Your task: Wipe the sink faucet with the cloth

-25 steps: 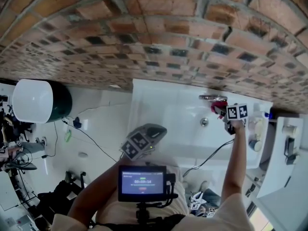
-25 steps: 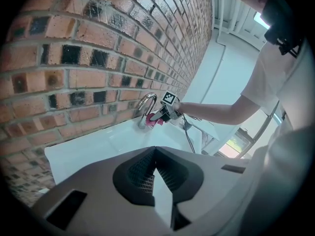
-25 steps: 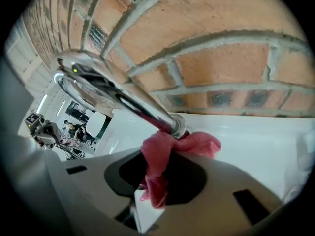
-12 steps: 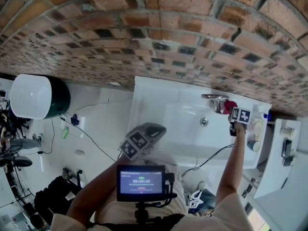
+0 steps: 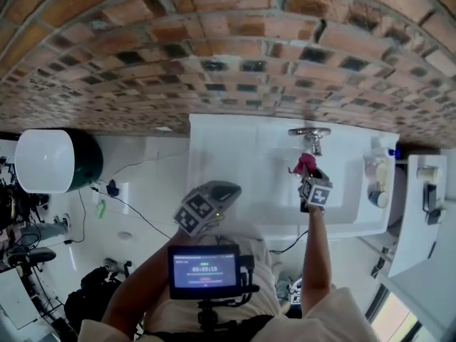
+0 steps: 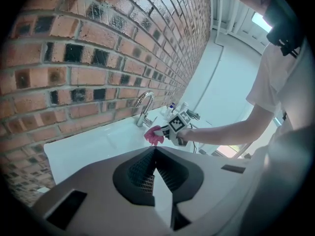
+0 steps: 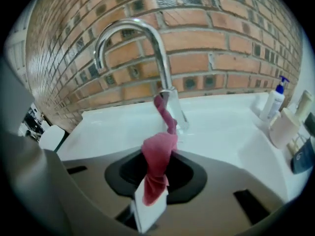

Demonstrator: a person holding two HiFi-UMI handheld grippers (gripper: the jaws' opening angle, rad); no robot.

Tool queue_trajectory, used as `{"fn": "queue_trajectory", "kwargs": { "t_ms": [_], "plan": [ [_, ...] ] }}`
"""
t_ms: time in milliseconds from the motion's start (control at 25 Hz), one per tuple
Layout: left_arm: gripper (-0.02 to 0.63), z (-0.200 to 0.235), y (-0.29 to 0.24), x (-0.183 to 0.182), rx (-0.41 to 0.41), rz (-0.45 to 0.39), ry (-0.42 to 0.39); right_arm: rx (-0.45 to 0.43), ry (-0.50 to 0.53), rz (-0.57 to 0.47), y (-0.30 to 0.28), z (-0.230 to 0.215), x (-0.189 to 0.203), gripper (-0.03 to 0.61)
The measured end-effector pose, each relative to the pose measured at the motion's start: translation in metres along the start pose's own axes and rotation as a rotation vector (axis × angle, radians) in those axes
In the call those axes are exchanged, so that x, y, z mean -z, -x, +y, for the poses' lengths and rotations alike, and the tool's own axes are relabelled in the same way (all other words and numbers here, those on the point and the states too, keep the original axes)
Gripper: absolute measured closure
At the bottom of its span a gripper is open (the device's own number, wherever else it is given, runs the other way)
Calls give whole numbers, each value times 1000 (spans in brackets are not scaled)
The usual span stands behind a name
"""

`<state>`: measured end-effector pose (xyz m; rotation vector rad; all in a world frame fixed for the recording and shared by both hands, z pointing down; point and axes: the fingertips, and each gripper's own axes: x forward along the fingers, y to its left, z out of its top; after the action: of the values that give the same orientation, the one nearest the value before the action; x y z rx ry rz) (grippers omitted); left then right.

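A chrome gooseneck faucet [image 5: 310, 135] stands at the back of the white sink [image 5: 235, 155], against the brick wall. My right gripper [image 5: 308, 177] is shut on a pink cloth [image 5: 305, 164] just in front of the faucet. In the right gripper view the cloth [image 7: 158, 144] rises from the closed jaws [image 7: 157, 156] and its twisted end trails to the base of the faucet [image 7: 147, 38]. My left gripper [image 5: 206, 209] hangs back at the sink's near edge, shut and holding nothing. In its own view it [image 6: 155, 150] looks at the faucet [image 6: 143, 107] and the cloth [image 6: 154, 135].
Soap bottles and cups [image 5: 376, 184] crowd the sink's right end; a pump bottle [image 7: 274, 100] shows there too. A white shelf [image 5: 427, 205] stands further right. A white and green round bin [image 5: 46, 161] sits on the floor at the left. A small monitor [image 5: 205, 268] is at my chest.
My right gripper has carried the cloth from the faucet's right side to just in front of it, nearer to me. The left gripper has stayed put.
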<state>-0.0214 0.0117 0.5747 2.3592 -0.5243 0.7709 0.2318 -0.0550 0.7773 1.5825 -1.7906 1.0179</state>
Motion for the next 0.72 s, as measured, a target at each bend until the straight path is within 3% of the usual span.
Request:
{"fn": "queue_trajectory", "kwargs": {
  "t_ms": [200,360,520,720],
  "plan": [
    [621,-4,-9,-5,20,16,-19,167,13,-169,-30,30,-34,477],
    [621,-6,-11,-6,27,23,-28,284,-89,-249,-38,33,-69,477],
    [621,-1,-9,-2,18,26,-24,355,-161,-255,-48,25,-81,477],
    [621,6,-4,1,12,12,-1,392,-199,-215,-41,12,-67,478]
  ]
}}
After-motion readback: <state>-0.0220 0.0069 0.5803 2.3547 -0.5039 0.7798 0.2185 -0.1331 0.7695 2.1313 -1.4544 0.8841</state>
